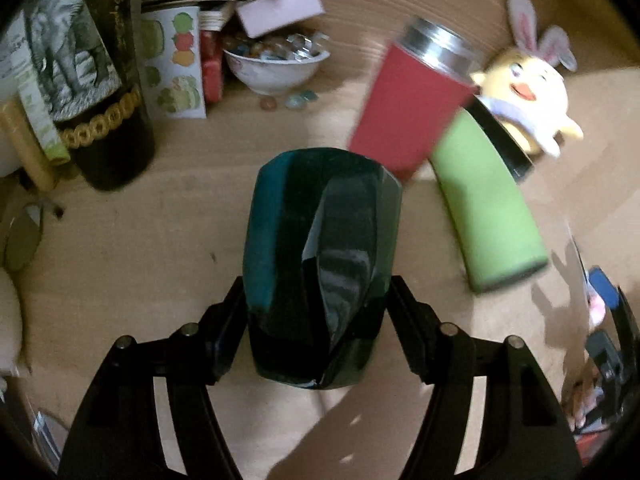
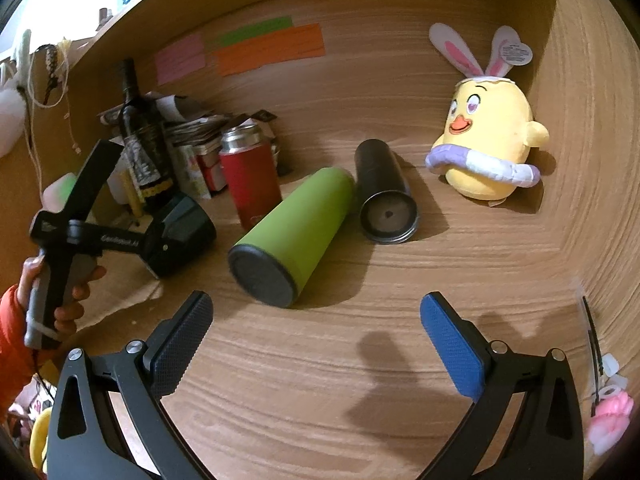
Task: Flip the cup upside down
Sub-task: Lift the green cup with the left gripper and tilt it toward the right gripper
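While clamping cup (image 1: 320, 264), left gripper (image 1: 316, 332) tilted.

Domestic setting: a wood-grain desk (image 2: 360, 380) set in a wooden alcove, household clutter at the back. Beyond the left fingers: a dark wine bottle (image 1: 116, 80), an elephant-print booklet (image 1: 68, 60), stacked papers and a white bowl (image 1: 276, 68) of glass pebbles. Beyond the right fingers: a yellow chick plush toy (image 2: 486, 140) with rabbit ears, against the side wall. Ahead, between the right fingers: red (image 2: 250, 176), green (image 2: 296, 232) and black (image 2: 384, 192) flasks. Coloured paper notes (image 2: 248, 50) stuck on the back panel. No industrial or laboratory fittings visible.
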Tool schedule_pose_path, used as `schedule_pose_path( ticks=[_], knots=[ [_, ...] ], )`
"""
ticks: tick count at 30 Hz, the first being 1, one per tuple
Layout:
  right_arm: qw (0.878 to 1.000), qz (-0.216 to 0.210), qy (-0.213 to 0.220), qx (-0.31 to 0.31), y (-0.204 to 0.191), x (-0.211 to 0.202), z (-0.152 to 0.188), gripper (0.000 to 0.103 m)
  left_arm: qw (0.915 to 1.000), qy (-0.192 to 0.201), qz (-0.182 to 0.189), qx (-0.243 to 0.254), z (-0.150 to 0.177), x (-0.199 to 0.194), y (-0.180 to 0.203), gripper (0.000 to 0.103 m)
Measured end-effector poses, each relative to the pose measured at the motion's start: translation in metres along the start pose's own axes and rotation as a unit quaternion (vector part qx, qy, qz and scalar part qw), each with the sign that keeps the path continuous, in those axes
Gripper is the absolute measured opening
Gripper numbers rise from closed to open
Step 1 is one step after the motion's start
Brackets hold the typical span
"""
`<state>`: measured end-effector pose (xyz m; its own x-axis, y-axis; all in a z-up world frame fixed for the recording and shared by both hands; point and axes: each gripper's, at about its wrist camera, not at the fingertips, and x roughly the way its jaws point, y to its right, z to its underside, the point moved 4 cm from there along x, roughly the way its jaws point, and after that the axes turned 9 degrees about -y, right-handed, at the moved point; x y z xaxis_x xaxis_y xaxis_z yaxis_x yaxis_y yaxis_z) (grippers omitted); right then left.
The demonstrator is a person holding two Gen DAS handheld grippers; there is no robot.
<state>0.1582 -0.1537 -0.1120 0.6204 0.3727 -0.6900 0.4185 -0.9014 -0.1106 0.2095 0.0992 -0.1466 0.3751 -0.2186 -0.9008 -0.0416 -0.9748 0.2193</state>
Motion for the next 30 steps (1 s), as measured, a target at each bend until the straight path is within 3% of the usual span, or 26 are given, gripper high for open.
schedule_pose_path(
  ticks=[9,14,16,21,26,30],
  knots=[
    [1.000,-0.002,-0.002,-0.010,-0.010,-0.011,0.019,0.103,0.9994,-0.009,0.023,0.024,0.045,-0.005,0.043,0.068],
    [1.000,0.001,0.004,-0.016,-0.010,-0.022,0.026,0.103,0.9993,-0.013,0.015,0.031,0.067,0.000,0.068,0.064],
    [1.000,0.002,0.007,-0.018,-0.010,-0.027,0.029,0.103,0.9995,-0.014,0.006,0.029,0.072,0.001,0.079,0.063],
    [1.000,0.001,0.012,-0.022,-0.011,-0.035,0.035,0.103,0.9993,-0.016,0.031,0.015,0.080,0.000,0.092,0.063],
    [0.999,0.003,0.018,-0.032,-0.016,-0.041,0.039,0.103,0.9980,-0.023,0.056,0.017,0.084,0.001,0.106,0.054],
    [0.999,0.000,0.017,-0.038,-0.019,-0.040,0.040,0.103,0.9980,-0.016,0.053,0.032,0.088,-0.003,0.114,0.053]
  ],
)
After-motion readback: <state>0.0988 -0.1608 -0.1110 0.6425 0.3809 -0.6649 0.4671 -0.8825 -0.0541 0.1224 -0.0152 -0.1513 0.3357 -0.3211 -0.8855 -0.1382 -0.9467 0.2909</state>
